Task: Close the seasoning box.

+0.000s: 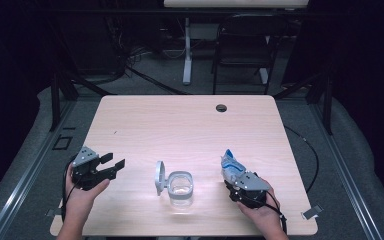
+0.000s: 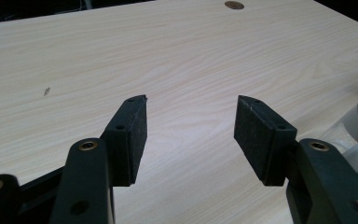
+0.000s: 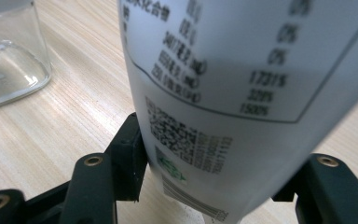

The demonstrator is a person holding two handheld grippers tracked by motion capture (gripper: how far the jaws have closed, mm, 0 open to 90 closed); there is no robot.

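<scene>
The right tool (image 1: 236, 172) is clamped on a white pouch (image 3: 242, 93), probably a drink pack, near the worktop's (image 1: 190, 125) front edge. The open glass jar (image 1: 180, 186) sits just left. The left tool (image 1: 111, 165) gapes, empty, over bare wood.

High view: fixed above person's side, looks fwd and down, far off; takes in whole surface (image 1: 190, 125).
Left gripper view: low, close over surface, looks along own jaws twd far edge.
Right gripper view: v. close, pouch (image 3: 242, 102) just ahead.
Shared: glass jar (image 1: 181, 188), wood surface.
</scene>
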